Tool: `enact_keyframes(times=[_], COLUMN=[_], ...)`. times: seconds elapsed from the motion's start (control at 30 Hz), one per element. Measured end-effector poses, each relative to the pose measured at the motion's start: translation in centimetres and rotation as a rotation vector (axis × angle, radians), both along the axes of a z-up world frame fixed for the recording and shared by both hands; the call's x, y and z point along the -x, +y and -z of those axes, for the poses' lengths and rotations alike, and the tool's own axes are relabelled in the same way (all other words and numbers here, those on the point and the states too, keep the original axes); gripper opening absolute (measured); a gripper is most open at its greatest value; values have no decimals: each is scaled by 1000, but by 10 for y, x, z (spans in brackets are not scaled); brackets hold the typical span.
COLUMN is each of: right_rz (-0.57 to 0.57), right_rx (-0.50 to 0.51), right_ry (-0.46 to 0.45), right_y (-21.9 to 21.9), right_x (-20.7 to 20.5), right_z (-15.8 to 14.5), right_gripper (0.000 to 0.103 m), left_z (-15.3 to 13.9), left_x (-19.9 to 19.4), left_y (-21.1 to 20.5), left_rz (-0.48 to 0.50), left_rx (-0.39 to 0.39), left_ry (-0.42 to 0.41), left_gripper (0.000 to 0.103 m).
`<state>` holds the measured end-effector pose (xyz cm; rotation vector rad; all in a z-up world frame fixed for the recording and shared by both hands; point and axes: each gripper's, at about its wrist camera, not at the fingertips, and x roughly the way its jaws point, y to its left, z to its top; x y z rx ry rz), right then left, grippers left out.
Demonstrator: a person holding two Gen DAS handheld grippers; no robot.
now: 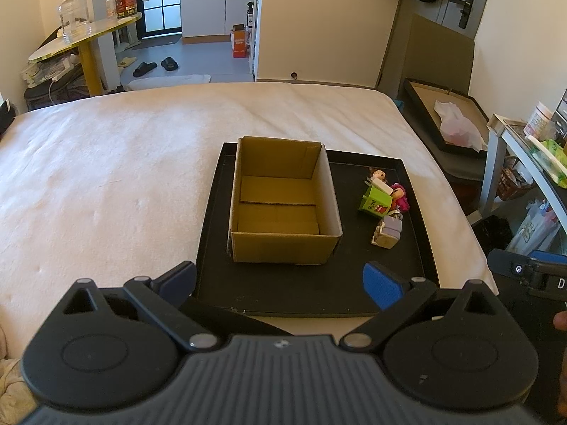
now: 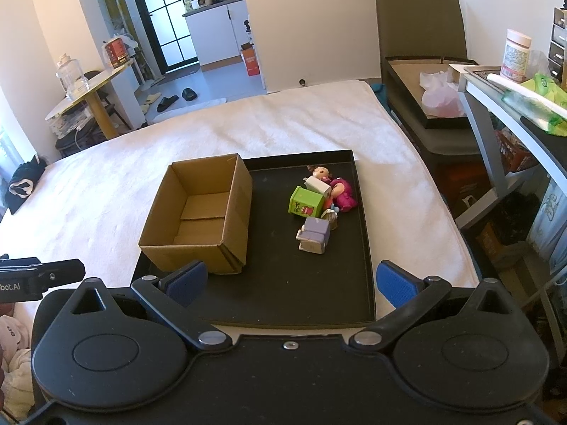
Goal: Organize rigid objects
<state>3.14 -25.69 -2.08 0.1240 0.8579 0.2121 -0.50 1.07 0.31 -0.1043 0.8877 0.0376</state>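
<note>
An open, empty cardboard box stands on the left part of a black tray on the white bed. Right of the box lies a cluster of small toys: a green cube, a lilac block, a white plug-like piece, a pink figure and a small doll. My left gripper is open and empty at the tray's near edge. My right gripper is open and empty over the tray's near part.
The white bed spreads left and beyond the tray. Right of the bed stand a low stand with a second tray and a shelf. A yellow table stands at far left.
</note>
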Motion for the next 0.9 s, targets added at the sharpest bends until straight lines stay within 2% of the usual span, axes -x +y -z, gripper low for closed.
enact_keyframes(times=[0.9], right_rz=[8], right_rx=[9], right_ry=[-3], right_y=[-3], right_x=[-2], right_z=[-1], right_gripper=[103], left_z=[0], left_x=[1], left_y=[3], left_rz=[-4], left_rx=[-6], left_ry=[-1], left_gripper=[100])
